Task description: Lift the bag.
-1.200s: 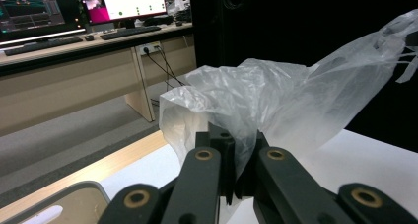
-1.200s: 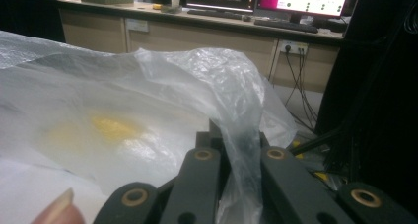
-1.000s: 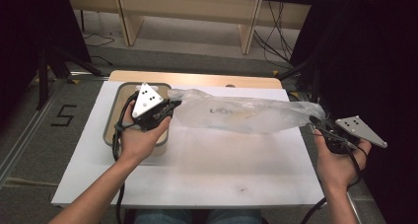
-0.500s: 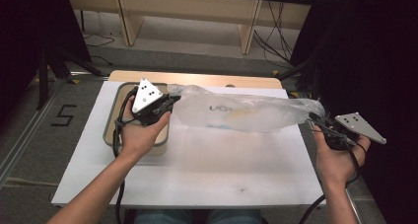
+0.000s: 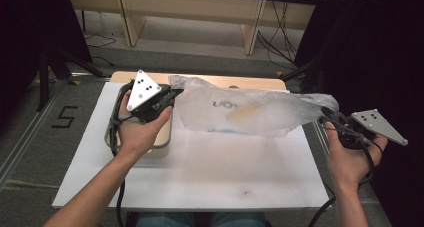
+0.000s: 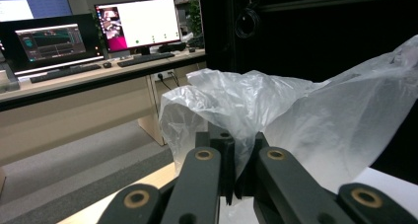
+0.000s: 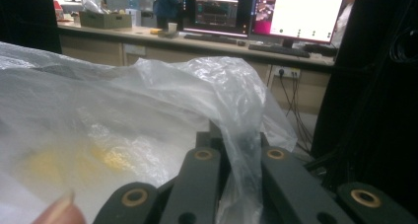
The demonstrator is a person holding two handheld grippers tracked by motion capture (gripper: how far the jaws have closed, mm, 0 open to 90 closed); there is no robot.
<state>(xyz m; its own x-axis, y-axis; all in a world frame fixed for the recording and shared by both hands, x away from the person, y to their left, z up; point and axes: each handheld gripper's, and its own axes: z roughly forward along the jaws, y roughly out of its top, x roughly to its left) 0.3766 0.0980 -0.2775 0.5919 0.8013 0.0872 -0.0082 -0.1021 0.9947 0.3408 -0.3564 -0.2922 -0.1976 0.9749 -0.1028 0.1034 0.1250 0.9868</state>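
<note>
1. Plastic bag (image 5: 250,112), clear and crinkled, hangs stretched between your two claws above the white counter (image 5: 200,172); it has faint dark lettering on it and something yellowish inside (too blurred through the film to name).
2. Your left claw (image 5: 172,94) is clamped on the bag's left end; in the left gripper view the black jaws stand closed together with the film bunched between them (image 6: 231,105).
3. Your right claw (image 5: 327,118) is likewise closed on the bag's right end, out past the counter's right edge; in the right gripper view a fold of film (image 7: 236,110) drapes down between the two jaws, and a fingertip (image 7: 54,211) shows at the lower left corner.
4. Under your left hand (image 5: 142,129) sits a shallow tray (image 5: 162,142) with a grey rim, on the left part of the counter; the bag's left end is above its right edge, not resting in it.
5. Beyond the counter you have a wooden bench (image 5: 200,7) with cables (image 5: 280,37) trailing on the floor beside it.
</note>
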